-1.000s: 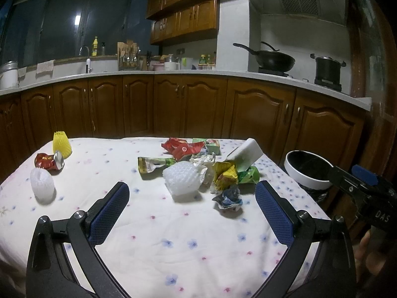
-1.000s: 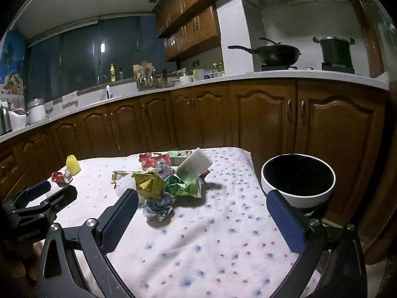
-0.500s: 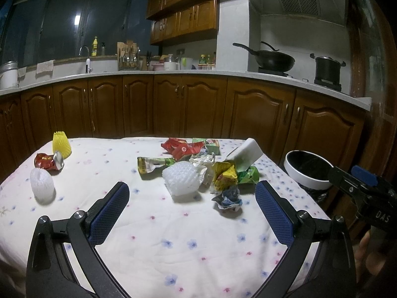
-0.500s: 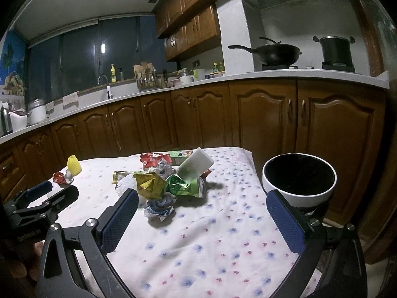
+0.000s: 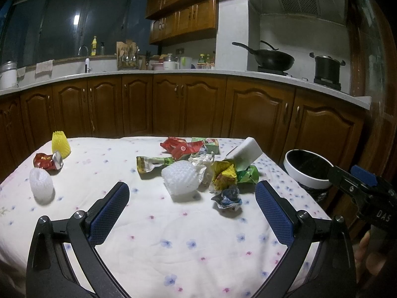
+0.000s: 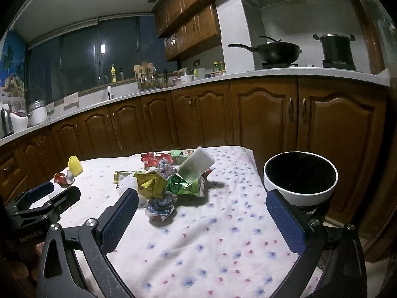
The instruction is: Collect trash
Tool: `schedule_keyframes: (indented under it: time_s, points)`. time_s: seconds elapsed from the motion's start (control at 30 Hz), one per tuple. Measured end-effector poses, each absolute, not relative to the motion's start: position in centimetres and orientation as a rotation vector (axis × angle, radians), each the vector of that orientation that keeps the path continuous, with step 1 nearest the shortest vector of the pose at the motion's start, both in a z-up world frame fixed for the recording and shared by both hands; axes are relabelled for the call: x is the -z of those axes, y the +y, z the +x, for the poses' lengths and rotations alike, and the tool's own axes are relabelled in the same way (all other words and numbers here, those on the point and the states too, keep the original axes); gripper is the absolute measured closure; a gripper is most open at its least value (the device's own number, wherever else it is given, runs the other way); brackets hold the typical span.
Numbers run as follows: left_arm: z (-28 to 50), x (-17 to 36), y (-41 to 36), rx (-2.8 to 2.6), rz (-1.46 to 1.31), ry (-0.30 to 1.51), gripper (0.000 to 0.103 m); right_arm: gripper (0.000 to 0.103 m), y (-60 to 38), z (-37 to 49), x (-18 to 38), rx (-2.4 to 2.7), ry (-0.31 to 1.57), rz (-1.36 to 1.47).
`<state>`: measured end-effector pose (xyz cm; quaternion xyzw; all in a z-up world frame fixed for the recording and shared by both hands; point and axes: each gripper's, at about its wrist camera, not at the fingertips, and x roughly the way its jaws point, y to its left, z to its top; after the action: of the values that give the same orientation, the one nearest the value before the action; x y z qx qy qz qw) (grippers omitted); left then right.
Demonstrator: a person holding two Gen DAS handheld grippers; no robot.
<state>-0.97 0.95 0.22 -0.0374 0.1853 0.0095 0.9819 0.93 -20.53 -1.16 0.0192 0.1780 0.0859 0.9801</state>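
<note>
Trash, table [image 5: 173, 228], flowered cloth: all items uncollected.

- Central heap: white foam net [image 5: 182, 181], yellow wrapper [image 5: 224, 175], green wrapper [image 5: 247, 175], red packets [image 5: 182, 147], white block [image 5: 244, 152] leaning across the top. Pieces touch and overlap.
- Crumpled paper ball [image 5: 227, 198]: just in front of the heap, nearest both grippers.
- Far left group: red can [image 5: 47, 161], yellow foam cup [image 5: 60, 143], second foam net [image 5: 41, 187], well apart from the heap.
- Bin [image 6: 300, 181]: white rim, dark inside, off the table's right edge.
- Left gripper [image 5: 192, 201]: spread wide, empty, held above the near cloth.
- Right gripper [image 6: 202, 212]: spread wide, empty, bin rim just beyond its right finger.

Risks, judged: pulling one piece from the heap likely topples the leaning block or drags neighbours off the edge; foam nets squash and slip; a low pinch gathers cloth and shifts everything; crumpled pieces released short of the bin fall to the floor.
</note>
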Motion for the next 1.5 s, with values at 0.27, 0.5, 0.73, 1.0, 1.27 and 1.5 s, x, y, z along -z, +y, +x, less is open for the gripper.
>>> schedule_keyframes:
  time_s: [0.27, 0.5, 0.73, 1.0, 1.27, 1.5]
  points:
    - [-0.5, 0.0, 0.7, -0.016, -0.078, 0.385, 0.0, 0.0, -20.3, 0.8, 1.2, -0.175, 0.361, 0.043]
    - [0.2, 0.5, 0.9, -0.018, -0.077, 0.406, 0.0, 0.0, -19.3, 0.7, 1.8, -0.199, 0.384, 0.058]
    - [2.5, 1.7, 2.8, -0.034, -0.116, 0.479, 0.0, 0.0, -17.8, 2.2, 3.1, -0.248, 0.447, 0.074]
    - [6.0, 3.1, 4.9, -0.051, -0.128, 0.56, 0.0, 0.001, -17.5, 5.7, 4.0, -0.32, 0.536, 0.11]
    - [10.2, 4.5, 6.1, -0.019, -0.155, 0.651, 0.005, 0.025, -15.4, 10.2, 4.9, -0.395, 0.633, 0.134]
    - [13.4, 5.9, 6.5, 0.02, -0.171, 0.727, 0.02, 0.04, -13.5, 13.4, 5.8, -0.461, 0.696, 0.145]
